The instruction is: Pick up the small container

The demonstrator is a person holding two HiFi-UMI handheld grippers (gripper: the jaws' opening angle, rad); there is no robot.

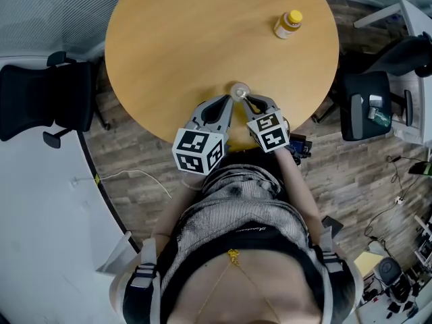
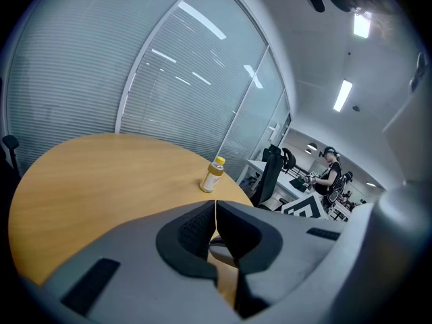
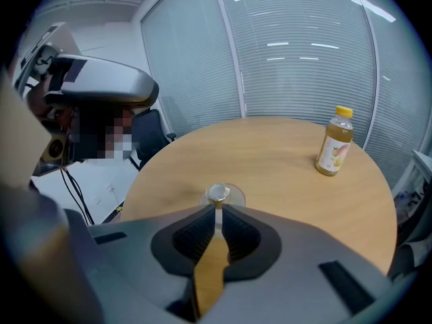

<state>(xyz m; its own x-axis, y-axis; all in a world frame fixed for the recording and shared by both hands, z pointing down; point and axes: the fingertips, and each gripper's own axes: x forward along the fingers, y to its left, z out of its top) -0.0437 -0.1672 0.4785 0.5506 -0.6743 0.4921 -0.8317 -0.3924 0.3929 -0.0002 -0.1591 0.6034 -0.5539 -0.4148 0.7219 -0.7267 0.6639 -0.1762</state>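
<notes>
My rig: two grey handheld grippers, and a striped top under a black harness.
The left gripper [image 1: 229, 101] and the right gripper [image 1: 250, 102] both have smooth grey moulded shells, with black ribbed pads [image 2: 194, 231] set inside the jaws. Each carries a white marker cube [image 1: 198, 151] printed with black square patterns. I also see a grey, finely striped top [image 1: 236, 201], black harness straps [image 1: 250, 238] with grey buckles [image 1: 140, 275], and a thin gold chain [image 1: 233, 255].
</notes>
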